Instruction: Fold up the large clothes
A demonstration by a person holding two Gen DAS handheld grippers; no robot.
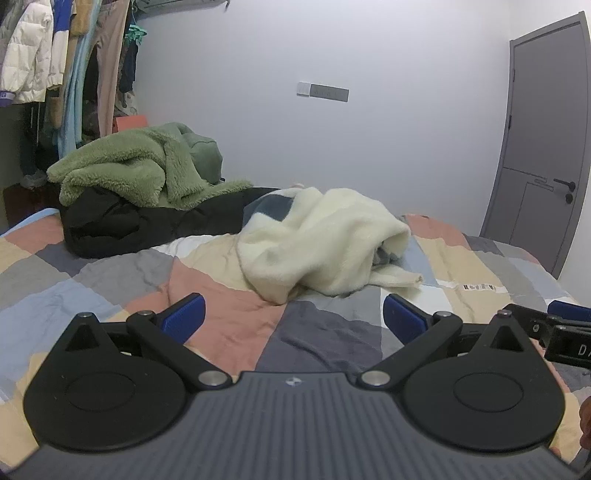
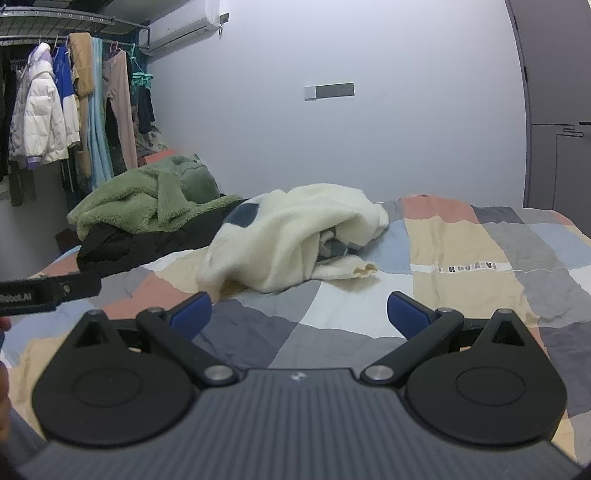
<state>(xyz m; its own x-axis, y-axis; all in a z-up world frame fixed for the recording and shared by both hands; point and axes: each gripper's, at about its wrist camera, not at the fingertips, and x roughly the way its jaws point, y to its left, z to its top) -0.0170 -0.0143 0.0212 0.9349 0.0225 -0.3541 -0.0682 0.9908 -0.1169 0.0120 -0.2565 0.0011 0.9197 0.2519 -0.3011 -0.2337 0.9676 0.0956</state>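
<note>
A cream fleece garment (image 1: 325, 240) with dark blue-grey patches lies crumpled in a heap near the middle of the bed, one sleeve end trailing out to the right on the patchwork quilt (image 1: 229, 321). To its left and farther back, a green fleece (image 1: 140, 166) sits on top of a black padded coat (image 1: 122, 225), the coat's edge running up to the cream heap. Nearer than all of these, the left gripper (image 1: 293, 314) hangs above the quilt with its blue pads spread wide and nothing between them. The right gripper (image 2: 300, 312) hangs just beside it to the right, likewise spread wide and empty. Far left, hanging clothes (image 2: 55, 110) fill a rail under an air conditioner (image 2: 181, 26). A grey door (image 1: 543, 147) stands at the far right.
</note>
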